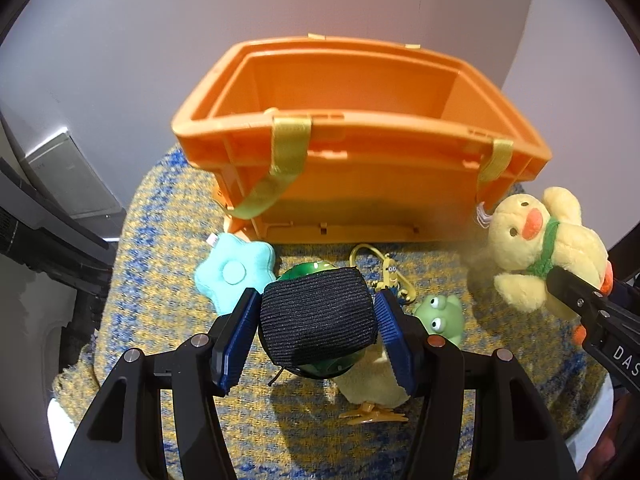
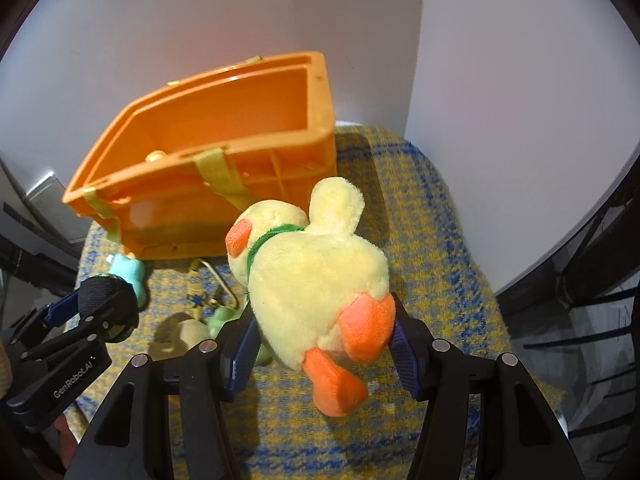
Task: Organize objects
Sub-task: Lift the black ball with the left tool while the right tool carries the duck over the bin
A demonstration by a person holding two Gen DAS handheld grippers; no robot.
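An orange plastic bin (image 1: 360, 184) with yellow straps stands at the back of the cloth-covered table; it also shows in the right wrist view (image 2: 224, 152). My left gripper (image 1: 318, 320) is shut on a green round toy with a black ribbed band (image 1: 318, 316), held above the cloth in front of the bin. My right gripper (image 2: 324, 340) is shut on a yellow plush duck (image 2: 316, 276) with orange feet, lifted to the right of the bin; the duck also shows in the left wrist view (image 1: 548, 248).
On the yellow-and-blue cloth (image 1: 168, 240) lie a mint star plush (image 1: 234, 276), a yellow keychain figure (image 1: 390, 272), a green frog toy (image 1: 440, 318) and a pale yellow plush (image 1: 372, 384). White wall behind; dark furniture at left.
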